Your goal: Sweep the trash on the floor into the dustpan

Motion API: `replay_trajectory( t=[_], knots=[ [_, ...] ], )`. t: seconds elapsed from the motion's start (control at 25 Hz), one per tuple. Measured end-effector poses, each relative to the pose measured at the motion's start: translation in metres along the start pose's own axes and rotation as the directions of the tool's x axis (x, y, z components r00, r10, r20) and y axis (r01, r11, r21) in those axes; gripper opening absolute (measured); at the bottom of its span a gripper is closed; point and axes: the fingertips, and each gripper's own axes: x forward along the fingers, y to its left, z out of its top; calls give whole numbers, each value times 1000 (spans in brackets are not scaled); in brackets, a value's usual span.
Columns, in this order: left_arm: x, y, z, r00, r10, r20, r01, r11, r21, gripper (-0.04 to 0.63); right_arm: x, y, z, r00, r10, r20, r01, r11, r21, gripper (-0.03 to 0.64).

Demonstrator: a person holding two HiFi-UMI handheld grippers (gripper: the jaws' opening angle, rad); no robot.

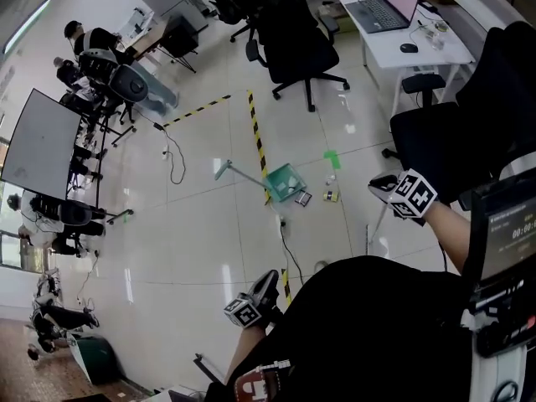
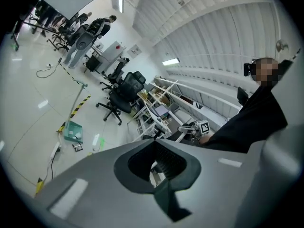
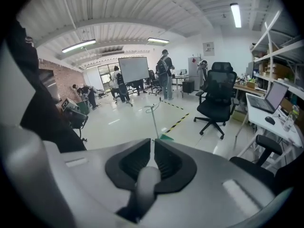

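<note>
Both left tongs point(image 1: 268, 281) and right tongs point(image 1: 382, 184) hang far from dustpan point(image 1: 283, 182).

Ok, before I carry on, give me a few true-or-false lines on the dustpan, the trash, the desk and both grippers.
1. The green dustpan stands on the floor beside the yellow-black tape. True.
2. Small trash pieces lie on the floor just right of the dustpan in the head view. True.
3. The laptop on the white desk is closed. False: it is open, screen lit.
4. The left gripper holds the dustpan. False: its jaws are together on nothing.
5. The right gripper is wide open. False: it is closed on a grey handle.
</note>
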Motion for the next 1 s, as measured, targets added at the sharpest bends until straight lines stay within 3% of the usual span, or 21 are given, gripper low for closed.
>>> replay_trajectory(
  t=[0.32,0.56,0.8,1.0],
  knots=[
    [-47,-21,-4,1000,13,12,-14,999,49,0,-4,51,-35,1000,12,0,-12,1000,4,21],
    [-110,1,-26,997,-76,-21,77,995,63,0,-15,107,-32,995,-95,43,94,995,15,21],
    [-173,29,-59,982,-146,-117,154,986,63,0,-29,172,-38,973,-222,60,219,975,43,21],
    [-186,10,-60,978,-174,-116,185,979,90,0,-51,207,-39,971,-231,59,230,973,22,19]
  ],
)
